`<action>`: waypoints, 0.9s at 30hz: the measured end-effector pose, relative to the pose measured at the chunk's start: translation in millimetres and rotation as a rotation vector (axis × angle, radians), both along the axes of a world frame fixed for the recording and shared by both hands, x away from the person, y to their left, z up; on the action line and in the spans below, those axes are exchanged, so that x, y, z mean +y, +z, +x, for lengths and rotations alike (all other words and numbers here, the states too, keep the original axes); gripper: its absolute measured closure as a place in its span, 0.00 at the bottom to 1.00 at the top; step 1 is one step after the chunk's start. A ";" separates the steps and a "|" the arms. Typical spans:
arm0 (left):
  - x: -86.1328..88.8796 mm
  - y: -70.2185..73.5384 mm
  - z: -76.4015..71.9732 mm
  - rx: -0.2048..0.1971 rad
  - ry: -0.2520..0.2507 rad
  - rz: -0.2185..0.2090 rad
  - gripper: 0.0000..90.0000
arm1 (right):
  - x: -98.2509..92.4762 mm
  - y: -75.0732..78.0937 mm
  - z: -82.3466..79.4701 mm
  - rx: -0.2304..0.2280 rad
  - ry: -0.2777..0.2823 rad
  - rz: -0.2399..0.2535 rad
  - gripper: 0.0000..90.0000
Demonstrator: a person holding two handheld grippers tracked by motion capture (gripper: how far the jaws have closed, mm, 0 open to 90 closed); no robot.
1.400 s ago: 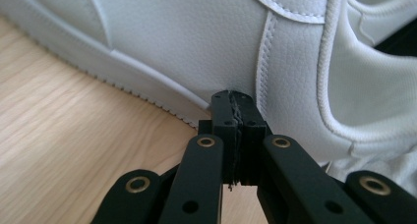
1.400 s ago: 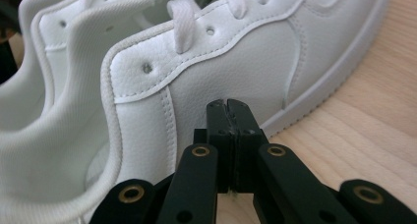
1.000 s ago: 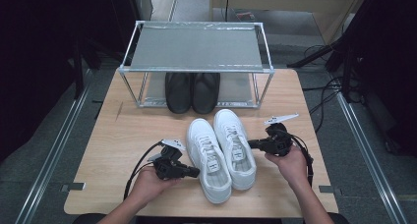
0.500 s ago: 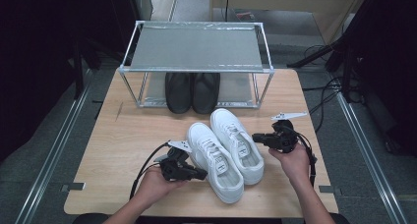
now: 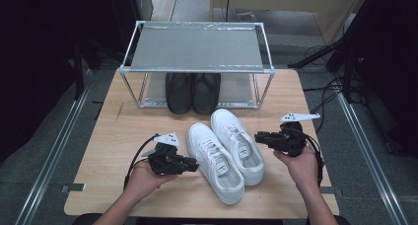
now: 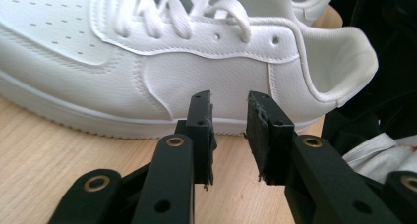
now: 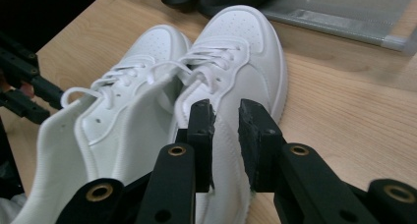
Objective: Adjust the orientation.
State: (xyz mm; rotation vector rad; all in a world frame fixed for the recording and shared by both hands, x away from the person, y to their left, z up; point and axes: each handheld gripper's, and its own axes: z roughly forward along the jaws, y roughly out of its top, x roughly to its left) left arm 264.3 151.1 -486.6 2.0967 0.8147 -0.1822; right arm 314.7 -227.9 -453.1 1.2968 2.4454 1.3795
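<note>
At frame centre, I flanked the white sneakers [image 5: 226, 153] — left gripper [image 5: 193, 164] and right gripper [image 5: 259, 136] just parted, jaws empty; next, a regrip toward the rack [image 5: 197, 69].

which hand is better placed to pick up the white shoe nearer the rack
Right. The right hand-held gripper sits just beside that white sneaker, jaws open and empty. The left hand-held gripper faces the other white sneaker, which lies between.

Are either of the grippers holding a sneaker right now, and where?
Nothing is held. The left gripper and right gripper have just been opening, jaws apart with nothing between them, beside the white sneakers.
</note>
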 end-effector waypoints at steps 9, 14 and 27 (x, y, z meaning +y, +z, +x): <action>13.3 1.6 9.1 -0.037 0.044 0.022 0.59 | 11.1 11.0 -13.3 -0.029 0.040 0.031 0.64; 19.0 0.6 15.3 -0.042 0.051 0.035 0.51 | 18.3 14.2 -18.8 -0.028 0.035 0.055 0.54; 25.2 1.4 23.8 -0.019 0.070 0.028 0.48 | 39.3 4.4 -40.8 -0.032 0.068 0.025 0.47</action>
